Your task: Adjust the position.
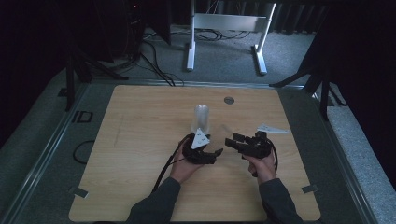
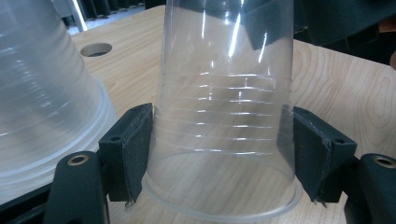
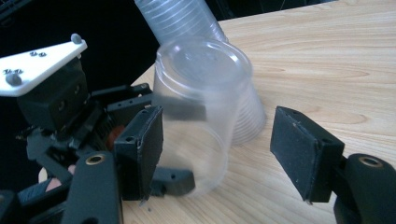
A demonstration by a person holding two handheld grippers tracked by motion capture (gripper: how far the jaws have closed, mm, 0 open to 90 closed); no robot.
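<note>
Your left claw (image 2: 219,154) clamps a clear plastic cup (image 2: 226,116), upside down with its rim on the desk (image 2: 336,88), both pads pressing its ribbed wall. Its top is cut off in the left gripper view, and from above it nearly vanishes against the wood. Just beside it stands a stack of cups (image 3: 187,23), also upside down, its upper end out of frame. Your right claw (image 3: 217,154) stands apart beside the cup, gripping nothing.
</note>
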